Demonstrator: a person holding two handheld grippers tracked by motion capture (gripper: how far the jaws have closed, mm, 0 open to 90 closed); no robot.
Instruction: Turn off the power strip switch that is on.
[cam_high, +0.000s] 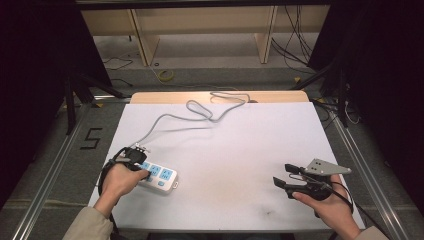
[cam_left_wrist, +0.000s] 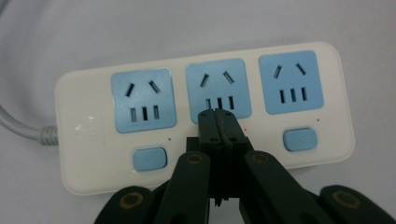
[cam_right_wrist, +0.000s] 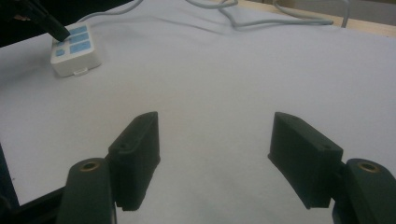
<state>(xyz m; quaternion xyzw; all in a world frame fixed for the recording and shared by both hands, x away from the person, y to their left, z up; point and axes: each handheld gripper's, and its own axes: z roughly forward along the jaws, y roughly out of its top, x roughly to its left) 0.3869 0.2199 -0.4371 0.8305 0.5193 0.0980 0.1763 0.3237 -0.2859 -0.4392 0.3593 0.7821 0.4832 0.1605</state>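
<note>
While my left gripper presses its closed fingers onto the middle of a white power strip near the tabletop's front-left corner, my right gripper hovers near the front-right corner, its fingers spread wide and holding nothing. A grey cord trails toward the far edge.

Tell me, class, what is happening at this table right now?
A person holds a gripper in each hand. The left gripper, jaws shut, presses its tips at the middle of a white three-socket power strip with blue outlets, which lies on the white table. The right gripper hovers open over bare table, holding nothing.
</note>
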